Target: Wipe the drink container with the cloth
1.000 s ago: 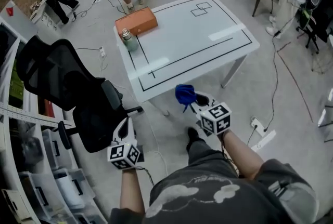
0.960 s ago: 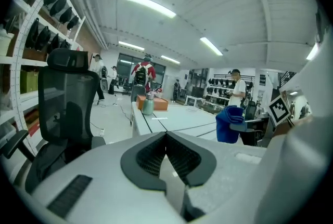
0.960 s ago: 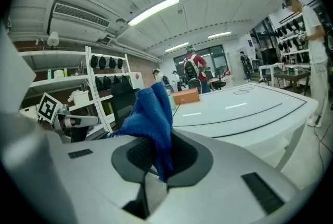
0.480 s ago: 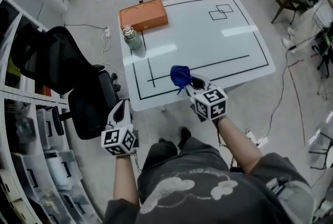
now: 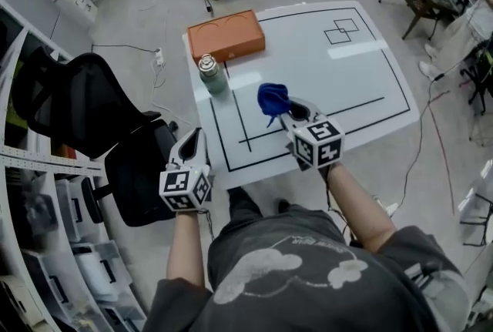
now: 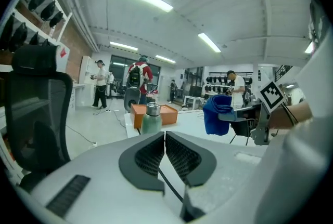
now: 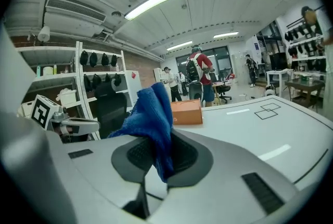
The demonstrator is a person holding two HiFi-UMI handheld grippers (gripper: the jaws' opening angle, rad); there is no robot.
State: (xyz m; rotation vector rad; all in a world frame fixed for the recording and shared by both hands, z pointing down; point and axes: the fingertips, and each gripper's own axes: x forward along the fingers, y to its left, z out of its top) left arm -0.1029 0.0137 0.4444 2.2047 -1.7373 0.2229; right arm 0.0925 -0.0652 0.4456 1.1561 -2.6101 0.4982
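Green drink container (image 5: 213,75) with a silver metal cap stands upright near the left edge of the white worktop (image 5: 323,65) marked with black lines. It is just beside the flat orange box (image 5: 226,35), in the same spot as a second ago. The right tool (image 5: 283,108) is clamped on the bunched blue cloth (image 5: 272,99), which sticks up from between its jaws. A second ago it was short of the worktop's near edge; now it hangs over the surface, near the drink container but apart from it. The left tool (image 5: 194,139) is fully closed with nothing between its jaws. It has moved from beside the black office chair (image 5: 73,103) to just beside the worktop's near left corner.
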